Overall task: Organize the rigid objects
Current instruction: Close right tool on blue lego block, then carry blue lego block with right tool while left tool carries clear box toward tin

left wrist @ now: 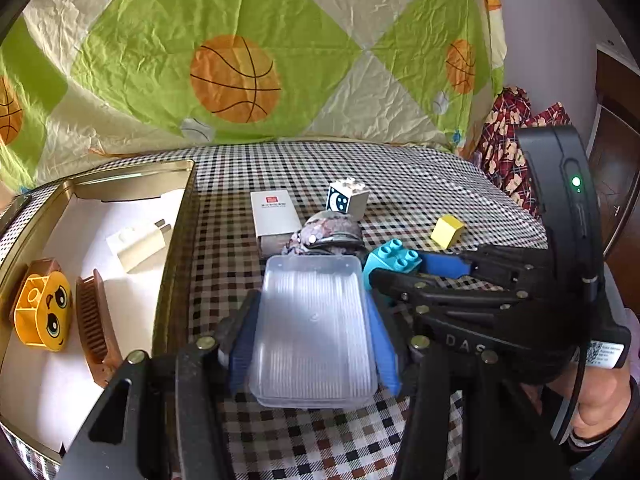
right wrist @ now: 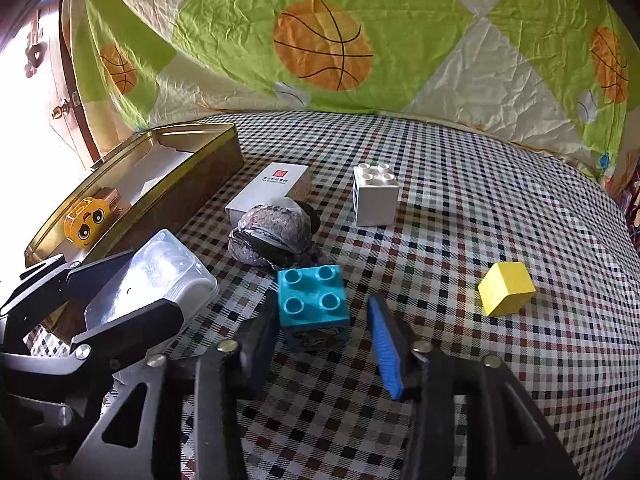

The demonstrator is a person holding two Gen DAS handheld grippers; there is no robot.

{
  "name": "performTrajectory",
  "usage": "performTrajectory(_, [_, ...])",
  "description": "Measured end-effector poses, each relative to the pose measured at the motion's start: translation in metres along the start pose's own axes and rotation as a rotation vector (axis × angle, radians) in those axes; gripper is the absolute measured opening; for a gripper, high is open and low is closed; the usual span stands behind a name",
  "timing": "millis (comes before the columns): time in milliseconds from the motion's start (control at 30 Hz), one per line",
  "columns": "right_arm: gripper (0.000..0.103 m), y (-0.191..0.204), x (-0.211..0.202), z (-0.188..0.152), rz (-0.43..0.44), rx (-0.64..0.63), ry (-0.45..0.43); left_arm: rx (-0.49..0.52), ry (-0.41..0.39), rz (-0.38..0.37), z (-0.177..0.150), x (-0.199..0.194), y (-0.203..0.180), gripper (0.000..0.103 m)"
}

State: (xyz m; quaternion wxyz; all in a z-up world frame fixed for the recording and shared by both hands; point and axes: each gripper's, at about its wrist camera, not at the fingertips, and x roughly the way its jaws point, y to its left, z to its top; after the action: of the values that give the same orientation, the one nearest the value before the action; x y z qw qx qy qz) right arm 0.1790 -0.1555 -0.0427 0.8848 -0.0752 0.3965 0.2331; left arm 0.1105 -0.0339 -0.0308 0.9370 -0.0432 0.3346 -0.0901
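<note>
Holding a clear plastic box [left wrist: 314, 330] in our left tool [left wrist: 312, 344], we bracket the teal brick [right wrist: 313, 306] with our right tool [right wrist: 320, 340], right pad apart from it, on the checked tabletop [right wrist: 460, 208]; quilt [right wrist: 320, 40] behind.

I see open checked counter [right wrist: 460, 208] between the white brick [right wrist: 376, 196] and the yellow block [right wrist: 506, 288]. The crumpled cloth bundle [right wrist: 276, 236] and white box [right wrist: 268, 190] crowd the way to the gold tin [right wrist: 192, 160], whose free floor seems narrow.
</note>
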Motion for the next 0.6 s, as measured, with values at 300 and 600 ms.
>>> performTrajectory(300, [0.034,-0.001,-0.012,0.000,-0.036,0.007,-0.067,0.011,-0.015,0.012,0.010,0.008,-0.002,0.051])
performTrajectory(600, [0.034,-0.005,-0.024,-0.001,-0.057,0.032,-0.124,0.024,-0.093,0.044,0.009,-0.004,-0.007,0.051])
